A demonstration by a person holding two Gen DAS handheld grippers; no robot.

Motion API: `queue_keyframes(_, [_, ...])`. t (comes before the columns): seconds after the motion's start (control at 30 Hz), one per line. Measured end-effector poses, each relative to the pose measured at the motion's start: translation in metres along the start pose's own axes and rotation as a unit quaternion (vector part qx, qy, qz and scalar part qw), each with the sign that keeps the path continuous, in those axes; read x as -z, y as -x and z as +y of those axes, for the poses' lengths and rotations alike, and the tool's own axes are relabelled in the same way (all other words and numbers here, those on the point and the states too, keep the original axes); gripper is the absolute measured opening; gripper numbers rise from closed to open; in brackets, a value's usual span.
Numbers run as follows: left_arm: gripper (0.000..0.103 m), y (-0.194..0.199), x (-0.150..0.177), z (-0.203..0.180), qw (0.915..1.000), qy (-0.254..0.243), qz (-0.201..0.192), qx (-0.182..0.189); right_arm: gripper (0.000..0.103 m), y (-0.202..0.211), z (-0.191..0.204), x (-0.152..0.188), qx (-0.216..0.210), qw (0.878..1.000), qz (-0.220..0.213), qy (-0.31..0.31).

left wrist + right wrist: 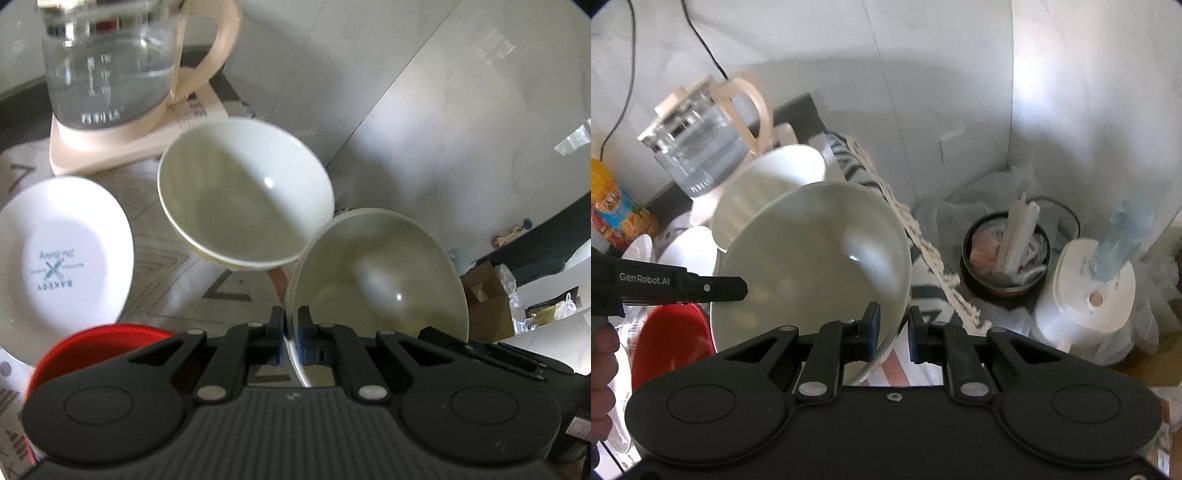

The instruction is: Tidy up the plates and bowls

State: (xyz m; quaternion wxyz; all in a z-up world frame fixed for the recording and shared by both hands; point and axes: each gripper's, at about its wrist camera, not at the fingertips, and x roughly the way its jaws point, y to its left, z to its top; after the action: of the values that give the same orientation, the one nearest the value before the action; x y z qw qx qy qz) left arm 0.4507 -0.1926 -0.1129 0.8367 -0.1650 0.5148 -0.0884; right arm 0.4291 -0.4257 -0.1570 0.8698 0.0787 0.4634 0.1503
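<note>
My left gripper is shut on the rim of a cream bowl and holds it tilted in the air. Another cream bowl hangs beyond it, over the patterned cloth. In the right wrist view my right gripper pinches the near rim of a large cream bowl, also tilted. A second cream bowl shows behind it. The left gripper's body enters from the left. A white plate with blue "BAKERY" print and a red bowl lie on the table.
A glass kettle on a beige base stands at the back of the table; it also shows in the right wrist view. A juice carton is at far left. On the floor are a full bin and a white appliance.
</note>
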Motion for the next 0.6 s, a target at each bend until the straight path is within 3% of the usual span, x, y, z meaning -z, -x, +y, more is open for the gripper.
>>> queue_keyframes(0.3, [0.005, 0.036, -0.001, 0.006, 0.9992, -0.004, -0.039, 0.004, 0.015, 0.026, 0.019, -0.009, -0.015, 0.999, -0.045, 0.02])
queue_keyframes(0.6, [0.005, 0.064, 0.007, 0.024, 0.9981, 0.003, -0.062, 0.001, 0.016, 0.038, 0.042, -0.005, -0.028, 0.997, -0.061, 0.03])
